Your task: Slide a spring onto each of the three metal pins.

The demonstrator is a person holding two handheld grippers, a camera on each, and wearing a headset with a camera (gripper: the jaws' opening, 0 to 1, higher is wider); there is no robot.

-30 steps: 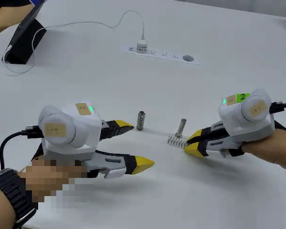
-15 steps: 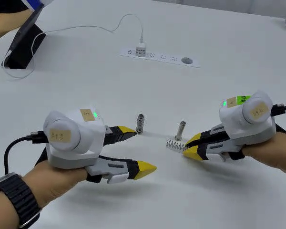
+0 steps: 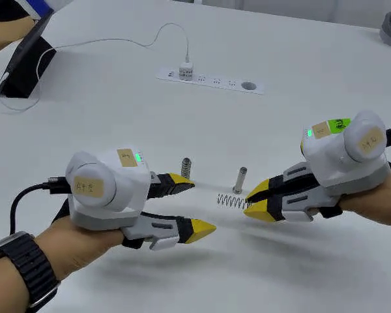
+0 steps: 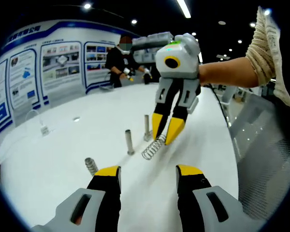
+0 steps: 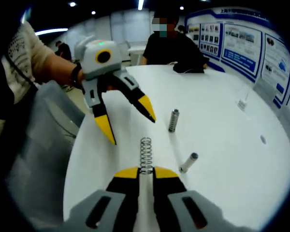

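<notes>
My right gripper (image 3: 251,201) is shut on one end of a loose spring (image 3: 231,200), which sticks out level towards the left, just in front of a bare metal pin (image 3: 240,179). Left of it stands a pin with a spring on it (image 3: 186,167). In the right gripper view the held spring (image 5: 145,153) runs forward from my right gripper (image 5: 146,173), with the bare pin (image 5: 189,163) to its right. My left gripper (image 3: 194,205) is open near the sprung pin. The left gripper view shows my left gripper (image 4: 149,171), the sprung pin (image 4: 91,165) and two bare pins (image 4: 129,141) (image 4: 146,127).
A white power strip (image 3: 208,79) with a plugged-in charger (image 3: 186,68) and its cable lies at the back of the white table (image 3: 117,117). A black tablet stand (image 3: 23,55) sits at the far left beside a person's arm. Another person stands at the table's far end (image 5: 171,46).
My left gripper has edged forward, and its upper tip is now just below the sprung pin. The right gripper still holds the spring beside the bare pin. The head camera has shifted.
</notes>
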